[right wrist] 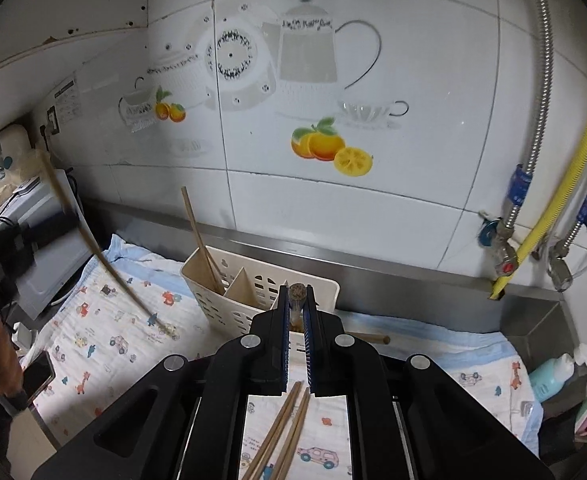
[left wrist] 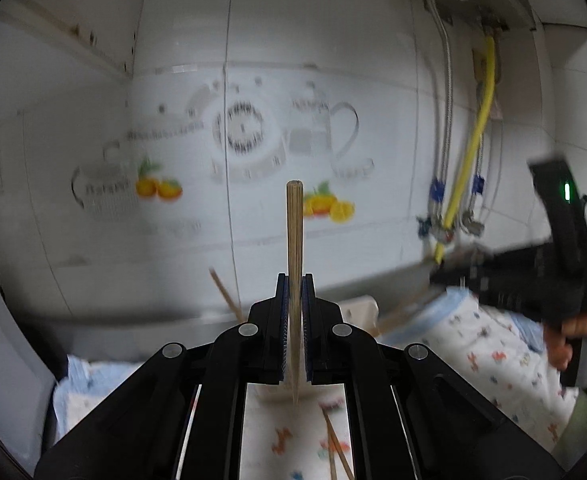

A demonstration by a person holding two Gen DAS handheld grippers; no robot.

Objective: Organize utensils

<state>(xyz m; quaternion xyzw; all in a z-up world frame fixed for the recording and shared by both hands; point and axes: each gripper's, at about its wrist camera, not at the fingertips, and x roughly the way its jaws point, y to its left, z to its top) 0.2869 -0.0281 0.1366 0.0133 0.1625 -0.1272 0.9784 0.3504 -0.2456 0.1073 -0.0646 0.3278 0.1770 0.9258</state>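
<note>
My left gripper [left wrist: 294,280] is pinched on a wooden chopstick [left wrist: 294,248], which stands upright between the pads with its blunt end above the fingertips and its thin tip below them. My right gripper [right wrist: 296,294] is clamped on a second chopstick [right wrist: 296,293], seen end-on, its round butt just showing between the pads. Directly ahead of the right gripper sits the cream slotted utensil holder [right wrist: 209,300] against the steel backsplash; one chopstick in the holder [right wrist: 201,240] leans in its leftmost compartment. Beneath the right gripper a loose pair of chopsticks [right wrist: 283,432] lies on the printed cloth [right wrist: 105,344]. Further ahead is a white tiled wall [right wrist: 413,208] with teapot and orange decals.
</note>
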